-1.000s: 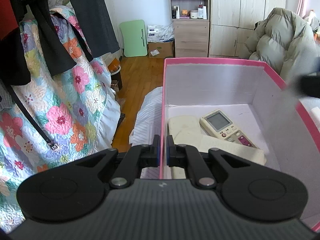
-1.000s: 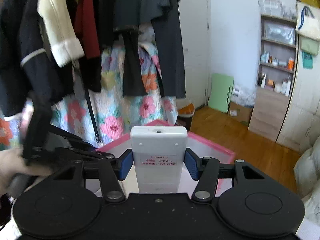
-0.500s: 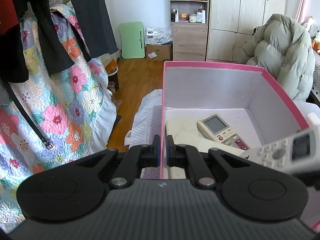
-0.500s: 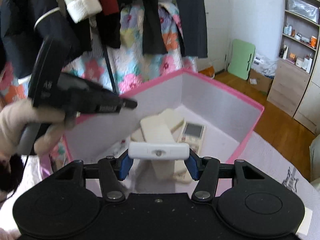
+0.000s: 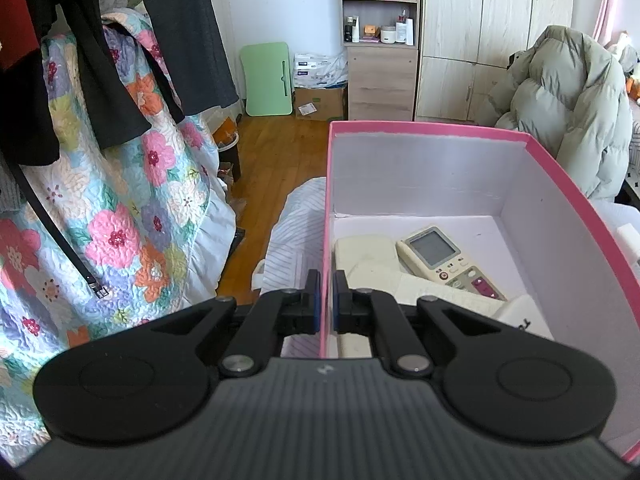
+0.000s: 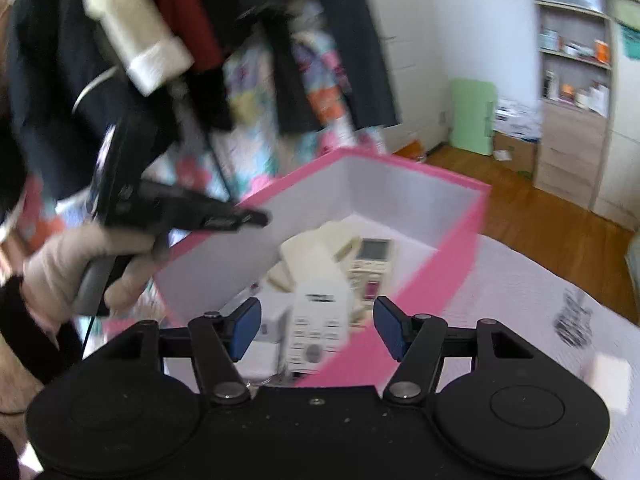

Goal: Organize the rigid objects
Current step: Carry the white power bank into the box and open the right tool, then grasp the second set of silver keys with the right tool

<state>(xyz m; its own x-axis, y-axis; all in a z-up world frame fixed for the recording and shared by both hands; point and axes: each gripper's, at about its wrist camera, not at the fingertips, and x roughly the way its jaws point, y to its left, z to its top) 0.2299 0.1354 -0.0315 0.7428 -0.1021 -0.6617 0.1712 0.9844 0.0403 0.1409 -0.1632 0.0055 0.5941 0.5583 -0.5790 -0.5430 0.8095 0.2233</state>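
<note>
A pink box (image 5: 560,164) with white inner walls holds several remote controls. My left gripper (image 5: 326,300) is shut on the box's left wall, one finger each side. A cream remote with a screen (image 5: 444,260) lies face up inside, beside cream remotes lying face down (image 5: 364,248). In the right wrist view my right gripper (image 6: 316,328) is open above the box (image 6: 460,240). A white remote (image 6: 320,312) lies in the box between and below its fingers, free of them. The left gripper (image 6: 168,208) shows there at the box's left wall.
A floral quilt (image 5: 132,216) and dark hanging clothes (image 5: 96,64) are on the left. A padded coat (image 5: 568,104) is behind the box on the right. A shelf unit (image 5: 380,40), a green board (image 5: 267,78) and wooden floor lie beyond. The box rests on a white striped sheet (image 6: 540,292).
My right gripper has opened and let go of the white remote, which now lies in the box. It has drawn back out of the left wrist view. My left gripper keeps its hold.
</note>
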